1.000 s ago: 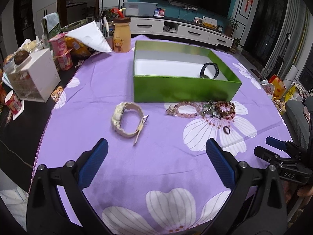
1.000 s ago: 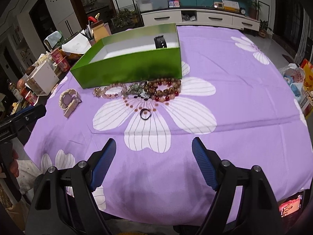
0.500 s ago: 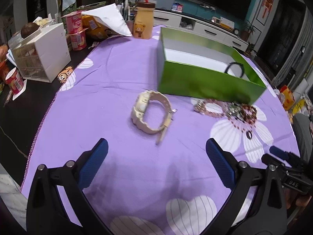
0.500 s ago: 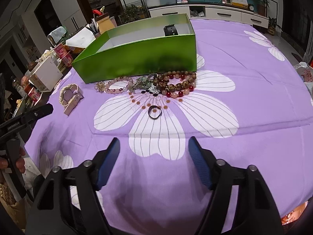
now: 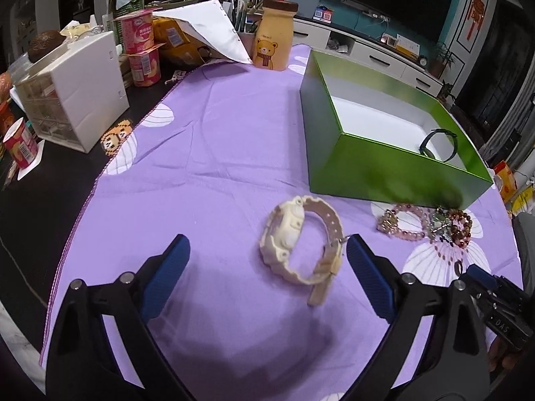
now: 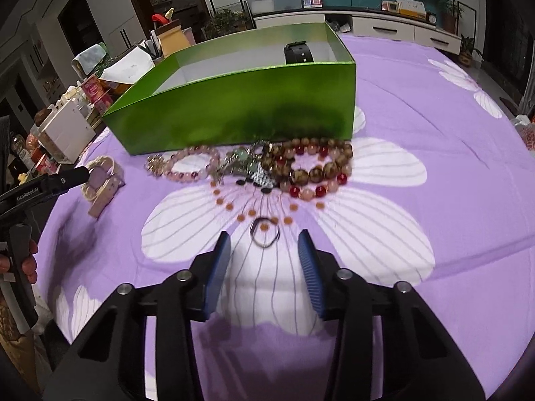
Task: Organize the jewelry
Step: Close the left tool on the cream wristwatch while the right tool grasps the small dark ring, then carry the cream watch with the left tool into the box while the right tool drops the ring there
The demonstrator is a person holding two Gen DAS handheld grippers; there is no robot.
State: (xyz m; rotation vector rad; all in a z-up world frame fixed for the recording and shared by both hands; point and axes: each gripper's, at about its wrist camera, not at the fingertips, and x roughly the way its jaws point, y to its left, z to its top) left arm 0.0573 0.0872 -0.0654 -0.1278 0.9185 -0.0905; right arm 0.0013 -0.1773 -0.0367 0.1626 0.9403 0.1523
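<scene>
A: Left gripper [image 5: 267, 250]?
B: Jaws spread wide, just closed in a touch. The cream watch [image 5: 302, 240] lies on its side between the blue pads, nearer the right-hand pad [image 5: 367, 280], whose tip is just beside the strap's buckle end. Cannot tell if it touches. The other pad is well clear. Nothing gripped.

A: Right gripper [image 6: 264, 244]?
B: Jaws have just been closing, now about a third apart. The small dark ring [image 6: 265, 232] sits flat on the cloth just beyond the tips, roughly centred on the gap. Pads not on it. Nothing held.

A: Further out?
B: Past the ring, a tangle of bead bracelets [image 6: 254, 167]: pink ones on the left side, bigger red and brown ones on the right, something silvery green in the middle. The pile is right up against the near wall of the green box [image 6: 234, 117].

A: In the box?
B: White inside, a black wristband [image 6: 298, 52] standing on edge at the far right corner. Rest of the floor looks bare.

A: Surface?
B: Purple tablecloth [image 5: 214, 153] with white flowers. Off its left edge in the left view, clutter: a white drawer unit [image 5: 77, 93], yogurt cups [image 5: 142, 51], a yellow bear bottle [image 5: 274, 40].

A: Grippers relative to each other?
B: The watch is left of the bracelets, the ring is in front of them; each gripper shows at the edge of the other's view.
</scene>
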